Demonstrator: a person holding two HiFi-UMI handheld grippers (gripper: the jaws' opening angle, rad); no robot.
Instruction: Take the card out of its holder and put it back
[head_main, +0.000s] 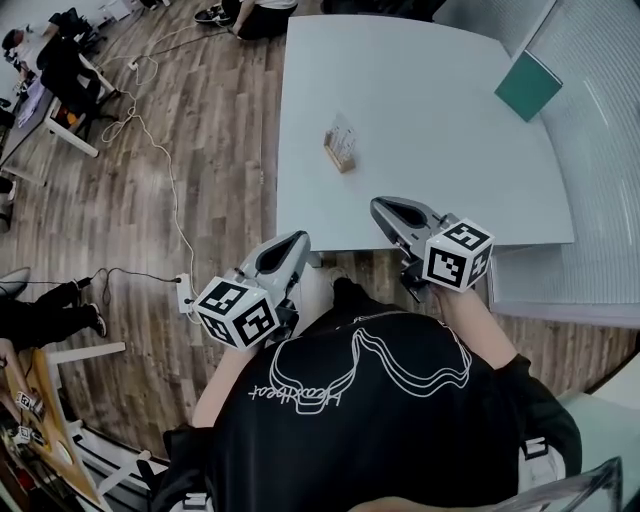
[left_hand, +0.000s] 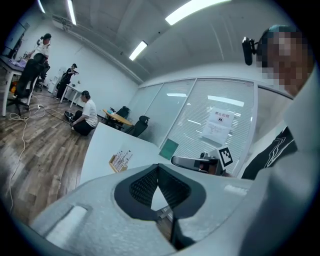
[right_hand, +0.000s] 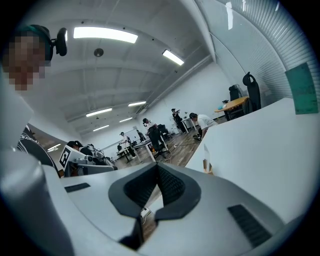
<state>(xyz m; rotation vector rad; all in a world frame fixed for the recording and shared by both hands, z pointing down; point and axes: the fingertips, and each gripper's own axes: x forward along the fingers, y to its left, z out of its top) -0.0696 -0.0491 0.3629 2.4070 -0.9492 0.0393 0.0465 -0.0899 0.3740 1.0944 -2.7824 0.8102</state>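
With the left gripper (head_main: 298, 243) and right gripper (head_main: 382, 208) both closed and empty at the table's (head_main: 430, 90) near edge, the card (head_main: 341, 134) stands in its holder (head_main: 339, 157) farther in, where an unbraced pull could topple it.

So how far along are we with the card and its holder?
Done: nothing that shows. The card stands in its holder, out on the table, apart from both grippers. In hand: nothing. The left gripper and right gripper are by the table's near edge, jaws shut and empty. Left: reach the holder, pull the card out and slot it back.
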